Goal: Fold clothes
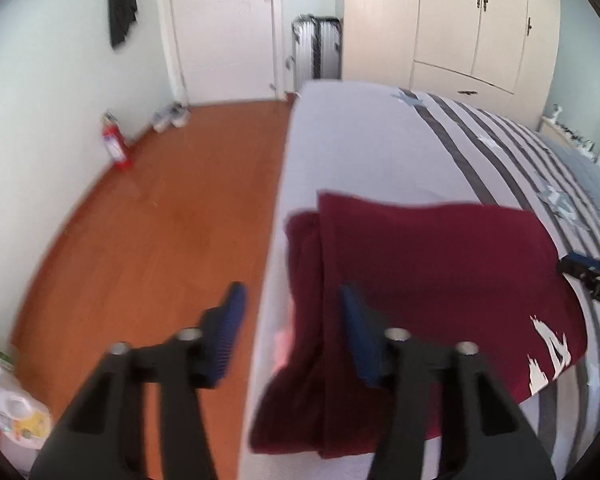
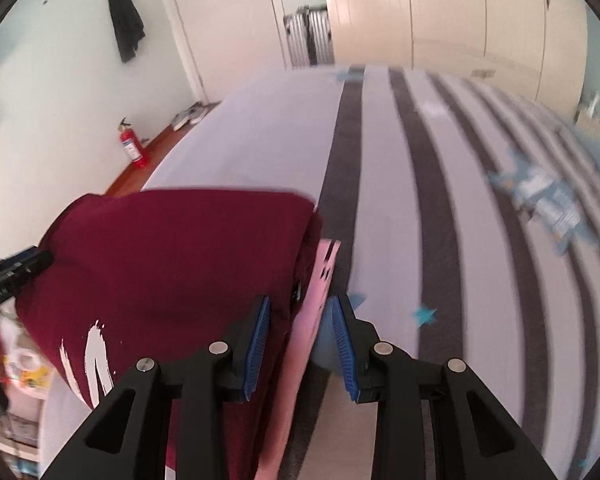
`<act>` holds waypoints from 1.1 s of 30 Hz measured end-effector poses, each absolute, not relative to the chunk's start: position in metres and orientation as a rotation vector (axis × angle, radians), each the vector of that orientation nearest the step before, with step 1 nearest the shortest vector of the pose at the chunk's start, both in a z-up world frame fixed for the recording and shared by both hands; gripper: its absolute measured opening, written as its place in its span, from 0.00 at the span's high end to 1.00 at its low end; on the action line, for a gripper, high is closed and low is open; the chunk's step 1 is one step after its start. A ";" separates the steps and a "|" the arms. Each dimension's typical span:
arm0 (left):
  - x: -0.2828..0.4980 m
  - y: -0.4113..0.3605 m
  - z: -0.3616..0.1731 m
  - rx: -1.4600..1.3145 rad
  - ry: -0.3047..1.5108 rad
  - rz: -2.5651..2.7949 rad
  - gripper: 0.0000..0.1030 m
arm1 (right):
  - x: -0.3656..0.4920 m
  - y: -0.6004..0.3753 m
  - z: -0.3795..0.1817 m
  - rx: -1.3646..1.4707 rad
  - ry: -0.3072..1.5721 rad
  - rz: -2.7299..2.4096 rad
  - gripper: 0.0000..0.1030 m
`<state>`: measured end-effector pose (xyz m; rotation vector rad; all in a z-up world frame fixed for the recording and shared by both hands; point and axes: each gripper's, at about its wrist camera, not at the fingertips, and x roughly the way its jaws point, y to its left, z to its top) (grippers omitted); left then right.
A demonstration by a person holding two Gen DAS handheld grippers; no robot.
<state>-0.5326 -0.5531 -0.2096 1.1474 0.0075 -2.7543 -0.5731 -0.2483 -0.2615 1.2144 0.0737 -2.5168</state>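
Setting: Bedroom with a wooden floor (image 1: 160,208), a white door (image 1: 224,28) and cream wardrobes (image 1: 452,24); a bed (image 1: 364,148) under a pale cover with grey stripes and blue stars fills the near ground.
Background: a red fire extinguisher (image 1: 116,148) stands against the wall, a dark garment (image 1: 121,0) hangs above it, and a silver suitcase (image 1: 318,48) sits by the door.
Garment: a maroon shirt (image 1: 432,272) with a white print lies on the near corner of the bed, already doubled into a rough rectangle, its left side draping over the mattress edge.
Under it: a pink cloth (image 2: 318,292) shows at the shirt's right edge; what it is cannot be told.
Left gripper (image 1: 290,316): jaws partly apart and empty, straddling the bed edge, one blue pad over the floor, the other over the draped maroon fold; neither pad presses on cloth.
Right gripper (image 2: 300,340): jaws partly apart, the pink strip and the shirt's edge lying in the gap below; the pads look clear of the fabric, though motion blur leaves this uncertain.
Step in hand: judged as the pause between folds, both claws off the cloth and lined up at opposite sides of the shirt.
Next move: likely calls for each claw to drop onto its own edge, pinch through all layers, then lift and carry that edge over in step.
Watch for: the overhanging left side may slide toward the floor if only one layer is caught.
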 end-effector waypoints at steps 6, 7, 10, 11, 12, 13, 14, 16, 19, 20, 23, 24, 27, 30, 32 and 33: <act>-0.561 -0.514 -0.192 1.171 -0.050 -2.884 0.84 | -0.584 -0.284 -0.238 1.100 0.046 -2.443 0.72; -0.568 -0.508 -0.197 1.199 -0.035 -2.894 0.84 | -0.585 -0.292 -0.237 1.088 0.029 -2.426 0.72; -0.587 -0.499 -0.215 1.277 -0.017 -2.865 0.84 | -0.592 -0.315 -0.239 1.057 -0.008 -2.386 0.72; -0.590 -0.499 -0.220 1.288 -0.015 -2.851 0.84 | -0.595 -0.321 -0.240 1.062 -0.012 -2.375 0.72; -0.591 -0.502 -0.225 1.289 -0.009 -2.846 0.84 | -0.597 -0.327 -0.241 1.063 -0.009 -2.370 0.72; -0.591 -0.504 -0.229 1.290 -0.002 -2.842 0.84 | -0.597 -0.331 -0.243 1.057 0.009 -2.374 0.72; -0.592 -0.506 -0.234 1.292 0.004 -2.837 0.84 | -0.600 -0.334 -0.246 1.061 0.020 -2.372 0.72; -0.592 -0.509 -0.237 1.301 0.030 -2.833 0.85 | -0.608 -0.336 -0.259 1.114 0.025 -2.361 0.73; -0.593 -0.515 -0.224 1.262 0.055 -2.817 0.93 | -0.606 -0.332 -0.268 1.122 0.072 -2.362 0.74; -0.593 -0.518 -0.219 1.234 0.059 -2.810 0.93 | -0.605 -0.329 -0.266 1.107 0.080 -2.369 0.74; -0.601 -0.536 -0.230 1.258 0.080 -2.754 0.93 | -0.609 -0.315 -0.263 1.096 0.042 -2.399 0.74; -0.601 -0.540 -0.238 1.293 0.092 -2.745 0.93 | -0.612 -0.311 -0.267 1.114 0.025 -2.400 0.74; -0.595 -0.544 -0.247 1.296 0.115 -2.755 0.93 | -0.619 -0.301 -0.277 1.159 -0.014 -2.401 0.74; -0.595 -0.550 -0.251 1.295 0.169 -2.735 0.93 | -0.618 -0.300 -0.280 1.143 0.010 -2.404 0.74; -0.597 -0.555 -0.252 1.292 0.176 -2.709 0.92 | -0.619 -0.298 -0.280 1.143 0.013 -2.409 0.74; -0.595 -0.558 -0.252 1.292 0.184 -2.706 0.91 | -0.620 -0.295 -0.279 1.149 0.016 -2.422 0.74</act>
